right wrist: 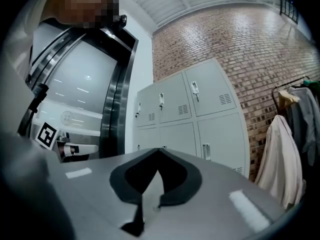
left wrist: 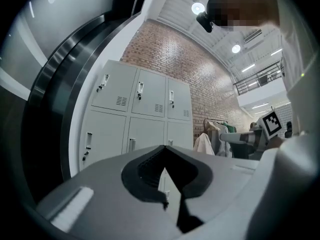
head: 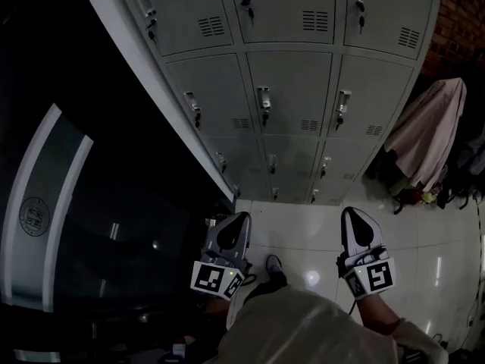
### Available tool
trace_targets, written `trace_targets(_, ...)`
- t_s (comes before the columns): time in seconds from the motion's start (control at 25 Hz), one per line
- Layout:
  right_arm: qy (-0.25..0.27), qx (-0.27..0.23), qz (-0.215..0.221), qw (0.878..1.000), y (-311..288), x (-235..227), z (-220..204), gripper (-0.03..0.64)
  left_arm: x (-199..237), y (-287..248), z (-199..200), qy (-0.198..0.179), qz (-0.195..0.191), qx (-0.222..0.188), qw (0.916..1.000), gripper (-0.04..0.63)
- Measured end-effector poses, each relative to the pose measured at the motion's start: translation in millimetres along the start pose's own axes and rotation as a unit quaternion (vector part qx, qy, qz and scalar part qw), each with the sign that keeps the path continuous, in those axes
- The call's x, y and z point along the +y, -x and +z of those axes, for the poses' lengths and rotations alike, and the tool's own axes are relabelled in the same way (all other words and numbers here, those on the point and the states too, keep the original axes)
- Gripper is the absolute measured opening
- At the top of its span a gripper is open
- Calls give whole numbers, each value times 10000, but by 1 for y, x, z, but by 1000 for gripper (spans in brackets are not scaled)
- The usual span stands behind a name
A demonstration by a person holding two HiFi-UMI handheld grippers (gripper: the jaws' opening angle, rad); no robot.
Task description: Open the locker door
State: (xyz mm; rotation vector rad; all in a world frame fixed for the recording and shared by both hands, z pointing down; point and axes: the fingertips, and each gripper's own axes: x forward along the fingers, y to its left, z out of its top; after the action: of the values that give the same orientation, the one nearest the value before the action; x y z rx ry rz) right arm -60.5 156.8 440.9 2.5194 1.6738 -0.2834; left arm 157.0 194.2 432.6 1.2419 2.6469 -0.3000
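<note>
Above the lockers, only gripper views show lights.

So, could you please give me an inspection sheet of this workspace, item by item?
Surface: glossy white tiled floor, with lamp reflections.
Job's things: grey metal lockers, every visible door shut.
Clutter: beige coat hanging at the right of the lockers.
Grippers: left tongs and right tongs shut and empty, held low, apart from the lockers.
Cables: nothing seen.
Surroundings: red brick wall at the right; dark glass door at the left.
</note>
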Motion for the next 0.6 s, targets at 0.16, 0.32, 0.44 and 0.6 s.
trace_targets(0.16, -8, 136, 53, 9999, -67, -17, -24, 2, 50, -36, -21, -61, 155, 115, 9998, 35)
trace_targets(0.32, -166, 587, 287, 9977, -137, -43, -42, 2, 95, -83, -43, 91, 480, 453, 9978, 35)
trace_targets(0.44, -173, 811, 396, 9958, -163, -42, -62, 2, 115, -97, -65, 126, 578, 574, 9966, 35)
trace_targets(0.6, -300, 1233, 708, 9894, -186, -36, -99, 2, 126, -107, -92, 133, 709, 645, 9953, 35)
